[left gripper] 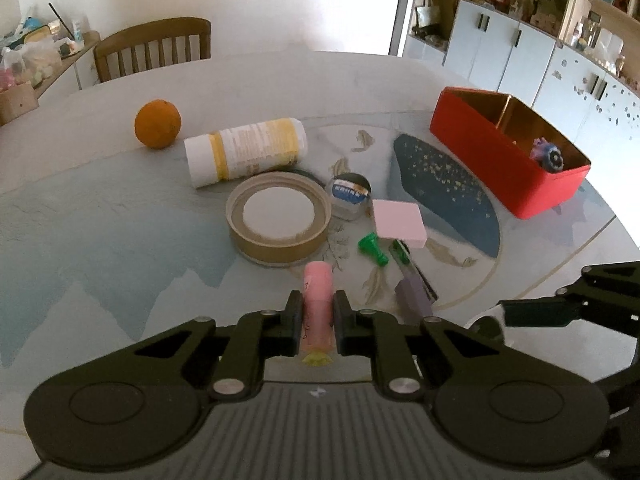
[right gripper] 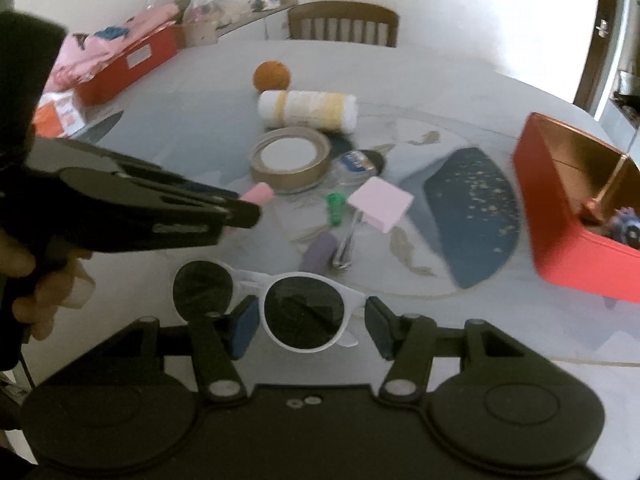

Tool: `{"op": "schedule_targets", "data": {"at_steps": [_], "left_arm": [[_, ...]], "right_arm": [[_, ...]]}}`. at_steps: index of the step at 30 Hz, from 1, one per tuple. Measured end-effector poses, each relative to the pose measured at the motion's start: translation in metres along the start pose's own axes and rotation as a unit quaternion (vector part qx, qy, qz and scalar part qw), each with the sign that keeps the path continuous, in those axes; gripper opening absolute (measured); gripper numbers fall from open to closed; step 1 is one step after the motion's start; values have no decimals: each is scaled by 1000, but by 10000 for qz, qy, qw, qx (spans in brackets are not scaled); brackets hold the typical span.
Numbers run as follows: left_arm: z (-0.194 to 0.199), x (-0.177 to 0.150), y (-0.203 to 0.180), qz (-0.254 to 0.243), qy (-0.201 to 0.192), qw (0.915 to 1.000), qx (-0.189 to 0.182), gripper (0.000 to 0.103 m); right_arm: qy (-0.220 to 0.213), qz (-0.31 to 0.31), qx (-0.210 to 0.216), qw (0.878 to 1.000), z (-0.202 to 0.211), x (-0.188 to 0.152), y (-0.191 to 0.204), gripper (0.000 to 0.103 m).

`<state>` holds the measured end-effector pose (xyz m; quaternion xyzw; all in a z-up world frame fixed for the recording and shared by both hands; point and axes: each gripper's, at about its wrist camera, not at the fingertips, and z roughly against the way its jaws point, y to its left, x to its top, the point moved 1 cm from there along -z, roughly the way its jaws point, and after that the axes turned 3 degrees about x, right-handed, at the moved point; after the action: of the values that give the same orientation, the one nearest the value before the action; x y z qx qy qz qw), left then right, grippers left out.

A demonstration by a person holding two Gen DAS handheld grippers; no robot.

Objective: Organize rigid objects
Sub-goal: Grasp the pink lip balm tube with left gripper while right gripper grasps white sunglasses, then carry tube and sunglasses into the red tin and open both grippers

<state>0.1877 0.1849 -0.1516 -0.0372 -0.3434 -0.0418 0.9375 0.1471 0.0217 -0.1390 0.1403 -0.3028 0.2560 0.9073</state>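
Note:
My left gripper (left gripper: 318,310) is shut on a pink tube (left gripper: 318,296) and holds it just above the table; it also shows in the right wrist view (right gripper: 240,208) with the tube's tip (right gripper: 260,193) sticking out. My right gripper (right gripper: 308,322) is open, its jaws on either side of one lens of white-framed sunglasses (right gripper: 300,312) lying on the table. An open red box (left gripper: 504,152) with a small toy (left gripper: 550,156) inside stands at the right; it also shows in the right wrist view (right gripper: 568,216).
On the table lie an orange (left gripper: 157,123), a white and yellow bottle (left gripper: 244,150), a tape roll (left gripper: 278,218), a small jar (left gripper: 350,196), a pink block (left gripper: 398,222), a green piece (left gripper: 372,248), a purple item (left gripper: 412,294) and a metal tool (right gripper: 346,244). A chair (left gripper: 154,46) stands behind.

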Motion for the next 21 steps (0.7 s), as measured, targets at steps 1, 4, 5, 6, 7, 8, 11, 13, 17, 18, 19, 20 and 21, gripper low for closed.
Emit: {"op": "schedule_targets", "data": {"at_steps": [1,4,5,6,7,8,11,13,17,18,19,20,21], "left_arm": [[3,2,0,28,-27,10000,-13,15],[10,6,0,89,-100,9999,-44,15],[13,8,-1,104,-127,9999,-52,15],[15,10,-1,116,-149,9998,-63,15],[18,12,-2,133,-175,9997,-84,15],[21,15,-4,135,-198,9997,-92,15],[30,24,-9,126,-294,9994,-143,15],[35,30,-13,139,-319,9992,-190,15],[45,44,-26,78,-447,9985,-296,15],[47,47,-30,63,-480,9983,-327,15],[49,51,-34,41,-517,9980,-350,15],[50,55,-38,14,-553,9978,-356,15],[51,58,-42,2,-572,9977,-365,15]], "right_arm": [[-26,-43,-31,10000,3,0,-3,57],[-130,-167,-105,9997,14,1,-12,57],[-176,-213,-132,9995,19,2,-16,57],[-208,-246,-158,9994,22,3,-19,57],[-236,-274,-185,9992,25,3,-22,57],[-265,-305,-219,9989,29,4,-25,57],[-350,-409,-303,9981,39,8,-37,57],[-411,-477,-339,9974,47,11,-46,57],[-540,-526,-420,9963,61,18,-61,57],[-585,-539,-445,9958,65,20,-66,57],[-620,-552,-465,9955,68,21,-70,57],[-651,-562,-487,9951,71,23,-75,57],[-695,-578,-521,9945,75,25,-80,57]]}}
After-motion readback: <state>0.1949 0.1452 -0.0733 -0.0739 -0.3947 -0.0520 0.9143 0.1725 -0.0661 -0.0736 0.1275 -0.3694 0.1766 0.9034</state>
